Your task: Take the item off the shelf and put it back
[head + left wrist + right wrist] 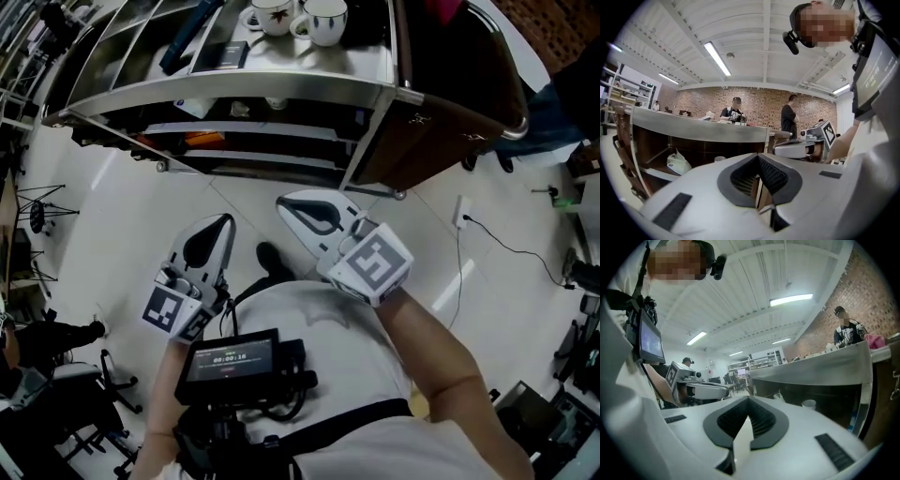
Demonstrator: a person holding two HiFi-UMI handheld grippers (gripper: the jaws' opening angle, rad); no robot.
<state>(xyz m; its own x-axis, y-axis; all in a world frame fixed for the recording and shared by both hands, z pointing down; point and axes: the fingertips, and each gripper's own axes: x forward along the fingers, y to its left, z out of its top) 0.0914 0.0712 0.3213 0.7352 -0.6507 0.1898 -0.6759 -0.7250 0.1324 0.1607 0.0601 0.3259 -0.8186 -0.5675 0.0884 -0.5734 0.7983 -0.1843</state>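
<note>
A metal shelf unit (281, 86) stands ahead of me. On its top level are two white cups (323, 19), a dark flat box (222, 54) and a blue item (187, 37). Lower levels hold a white bag (677, 164), a small white cup (808, 404) and something orange (204, 139). My left gripper (223, 223) hangs in front of the shelves, its jaws together and empty. To its right, my right gripper (286, 202) is shut too, with nothing in it. Both point roughly level at the lower shelves, short of them.
A dark wooden panel (450, 103) closes the unit's right side. A cable (511, 248) runs over the white floor at the right. Tripods and chairs (37, 211) stand at the left. People stand behind a counter (736, 110) before a brick wall.
</note>
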